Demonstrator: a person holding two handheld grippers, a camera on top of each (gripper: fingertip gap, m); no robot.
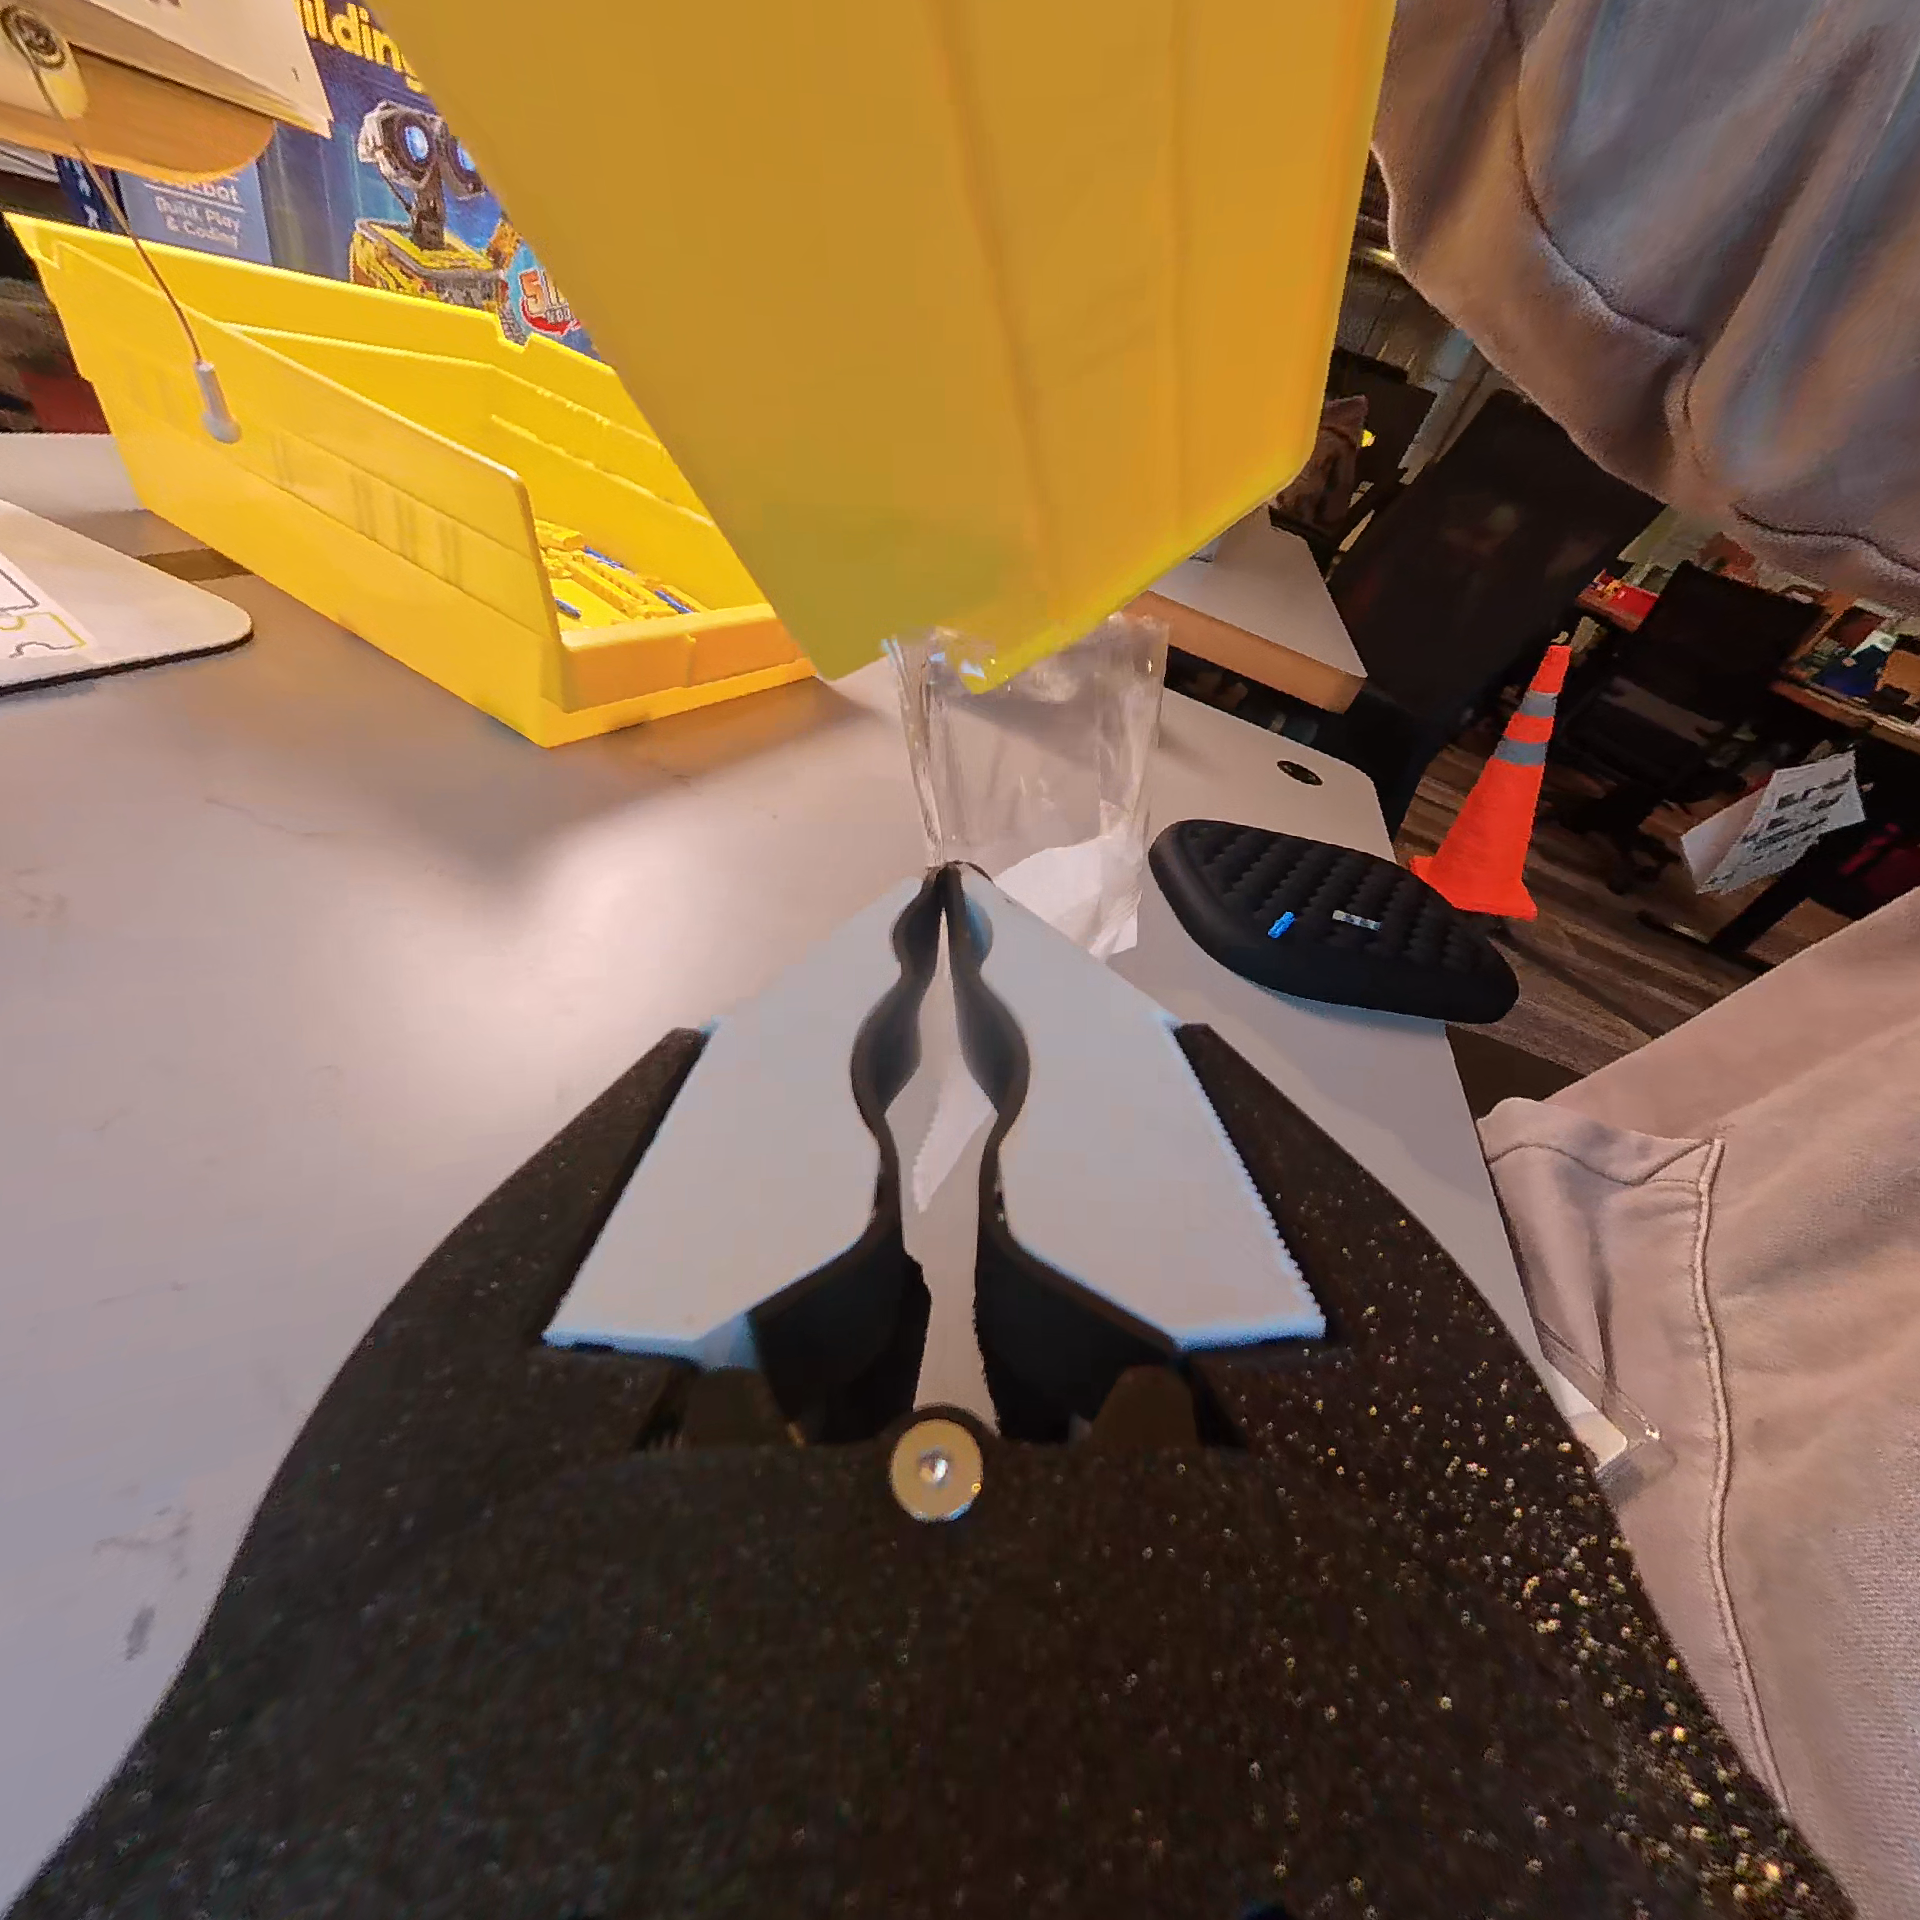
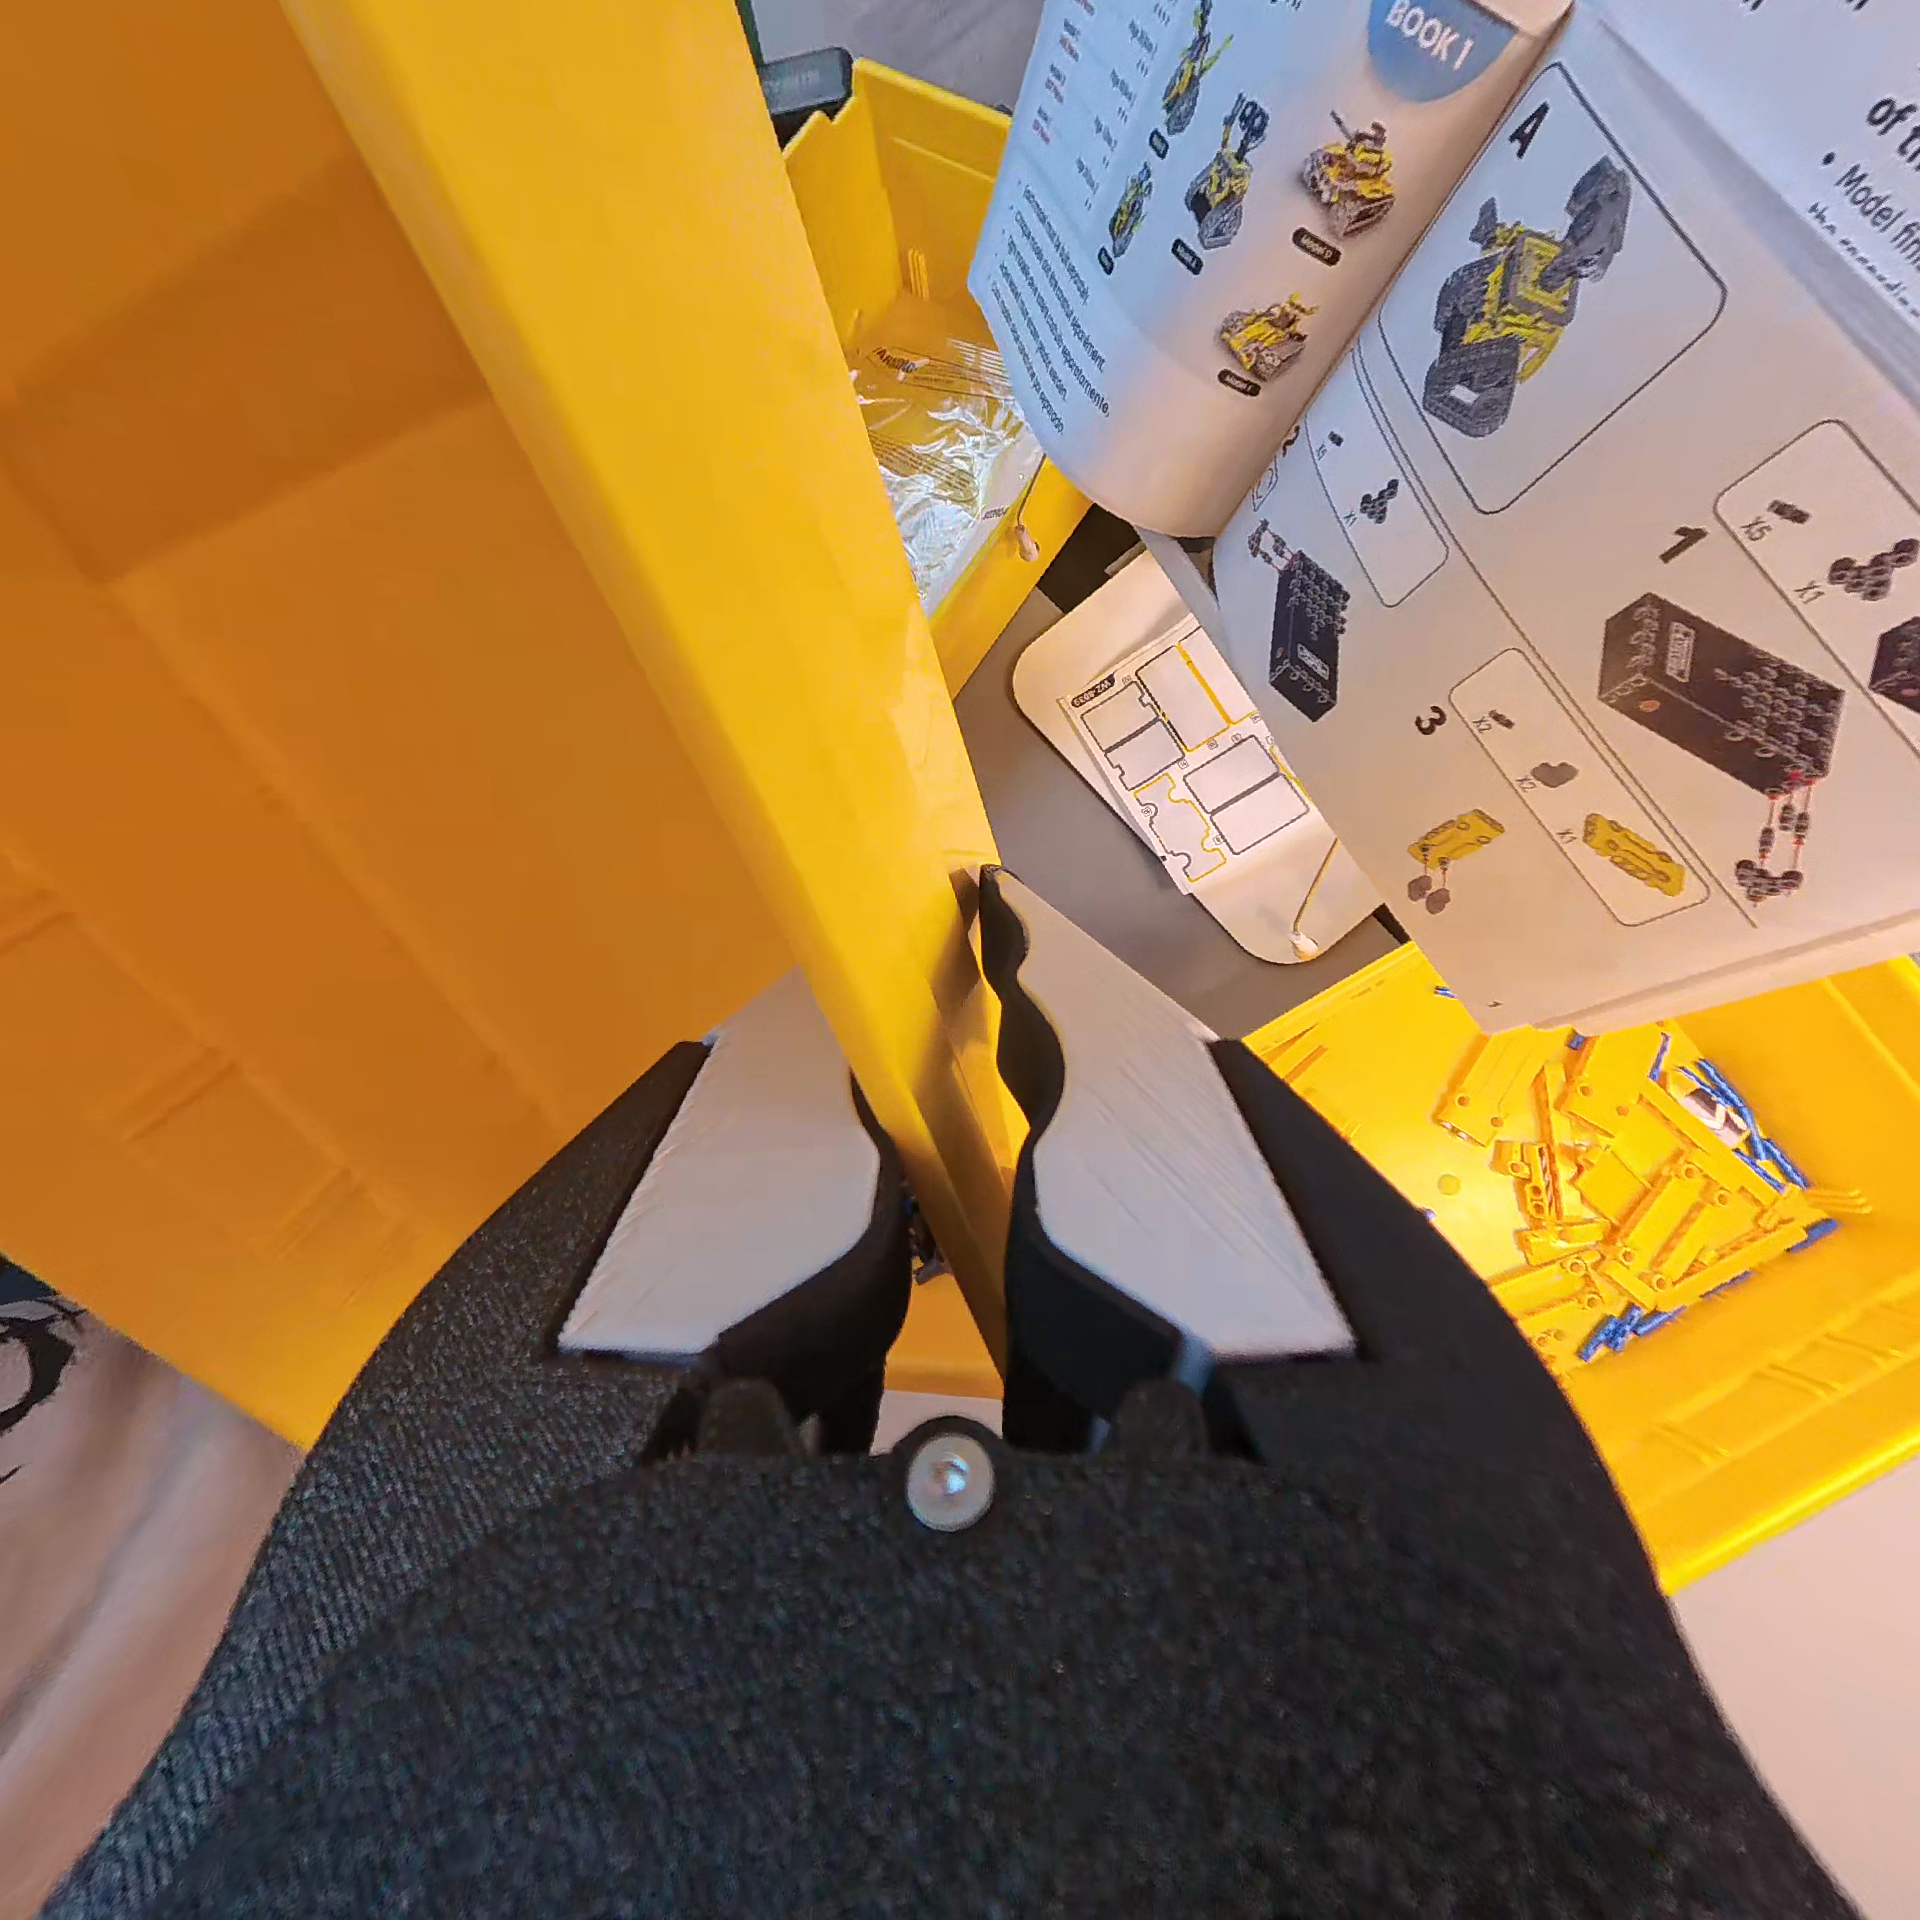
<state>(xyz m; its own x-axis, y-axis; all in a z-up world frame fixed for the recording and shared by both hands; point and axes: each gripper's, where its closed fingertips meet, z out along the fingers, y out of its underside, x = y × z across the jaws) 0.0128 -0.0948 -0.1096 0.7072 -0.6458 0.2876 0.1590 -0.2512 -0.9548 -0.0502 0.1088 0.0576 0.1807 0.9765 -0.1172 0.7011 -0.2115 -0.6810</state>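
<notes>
- We see the left tool (image 1: 948, 883) with its tips pinched together on the neck of a clear plastic bag (image 1: 1039, 769); the bag stands up from the tips, just above the grey worktop (image 1: 364, 935)
- The right tool (image 2: 961, 883) is clamped on the wall of a yellow bin (image 2: 468, 520), one finger inside and one outside; the bin is lifted and tilted
- In the left wrist view that yellow bin (image 1: 935, 312) hangs over the bag, its lowest corner at the bag's open mouth, touching or nearly so
- Contents: we can make out nothing inside the bag and nothing falling from the bin; the bin's inner face looks bare from the right wrist view
- A second yellow bin (image 2: 1766, 1403) sits on the worktop below, holding a heap of yellow and blue building pieces (image 2: 1621, 1195)
- Around: an instruction booklet (image 2: 1558, 468) propped overhead, a printed sheet (image 2: 1174, 769) flat on the worktop, a black studded pad (image 1: 1330, 925) just beside the bag, an orange cone (image 1: 1496, 821) on the floor beyond
- A person's grey sleeve (image 1: 1714, 260) crowds the right edge near the bin
</notes>
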